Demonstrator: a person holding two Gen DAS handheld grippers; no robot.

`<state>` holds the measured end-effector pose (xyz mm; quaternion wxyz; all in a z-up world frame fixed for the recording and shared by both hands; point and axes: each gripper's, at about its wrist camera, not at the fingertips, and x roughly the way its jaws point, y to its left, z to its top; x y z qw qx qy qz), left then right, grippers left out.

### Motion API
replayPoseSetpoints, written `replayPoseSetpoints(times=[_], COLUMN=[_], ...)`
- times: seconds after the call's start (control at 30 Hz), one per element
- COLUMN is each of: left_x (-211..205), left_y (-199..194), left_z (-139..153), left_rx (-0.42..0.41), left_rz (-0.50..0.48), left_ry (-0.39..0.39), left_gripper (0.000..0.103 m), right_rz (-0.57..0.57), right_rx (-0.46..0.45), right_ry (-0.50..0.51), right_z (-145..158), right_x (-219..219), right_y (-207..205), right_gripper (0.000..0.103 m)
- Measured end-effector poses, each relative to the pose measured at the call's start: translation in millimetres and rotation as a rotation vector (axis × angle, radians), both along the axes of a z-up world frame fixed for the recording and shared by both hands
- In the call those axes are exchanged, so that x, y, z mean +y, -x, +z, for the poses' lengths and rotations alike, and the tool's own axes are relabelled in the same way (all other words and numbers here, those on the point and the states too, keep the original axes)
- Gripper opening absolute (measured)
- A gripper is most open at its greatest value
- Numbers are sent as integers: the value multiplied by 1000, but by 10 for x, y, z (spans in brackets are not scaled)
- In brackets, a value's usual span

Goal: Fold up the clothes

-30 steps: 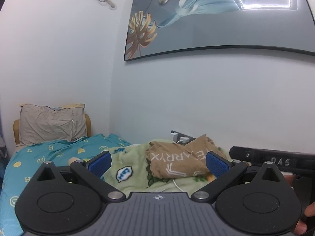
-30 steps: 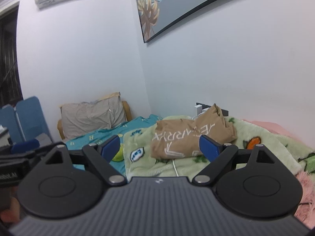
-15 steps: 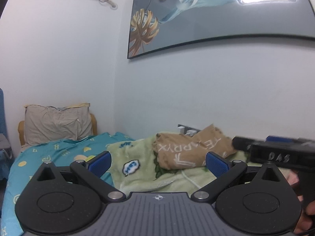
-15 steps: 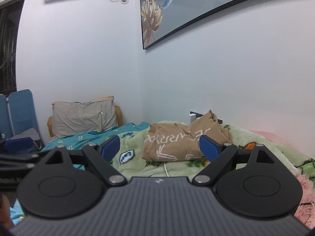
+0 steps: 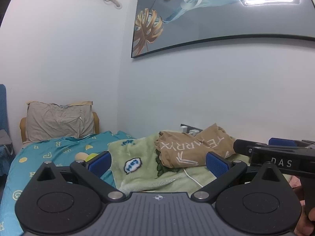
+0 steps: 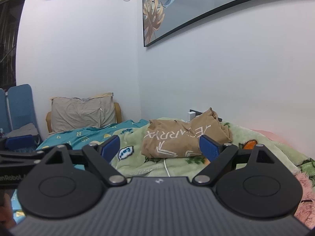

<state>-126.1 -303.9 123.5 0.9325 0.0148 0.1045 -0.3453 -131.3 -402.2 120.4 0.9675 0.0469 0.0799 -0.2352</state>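
Observation:
A tan garment with white lettering (image 5: 189,149) lies in a folded bundle on a green fleece blanket (image 5: 141,169) on the bed, near the wall. It also shows in the right wrist view (image 6: 183,139). My left gripper (image 5: 158,162) is open and empty, held above the bed short of the garment. My right gripper (image 6: 160,147) is open and empty, also short of the garment. The right gripper also shows from the side at the right edge of the left wrist view (image 5: 275,153).
A teal patterned sheet (image 5: 49,153) covers the bed's left part, with a grey pillow (image 5: 57,120) at the headboard. A white cable (image 5: 194,179) runs over the blanket from a wall socket (image 5: 190,129). A pink fluffy blanket (image 6: 305,188) lies at the right. Blue chairs (image 6: 17,106) stand at far left.
Both grippers have tilted and shifted slightly, so the bed and the tan garment sit a little differently in each view. Both stay open and empty.

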Motion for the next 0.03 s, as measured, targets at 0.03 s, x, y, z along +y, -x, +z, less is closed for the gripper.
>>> replayPoseSetpoints(times=[0.03], left_x=[5], left_y=[1], left_z=[-5], left_rx=[4], left_rz=[-1], left_ry=[1], left_gripper=[103], right_rz=[1], right_rx=[1], right_ry=[3], right_z=[0], right_x=[14], right_y=[6], right_gripper=[89])
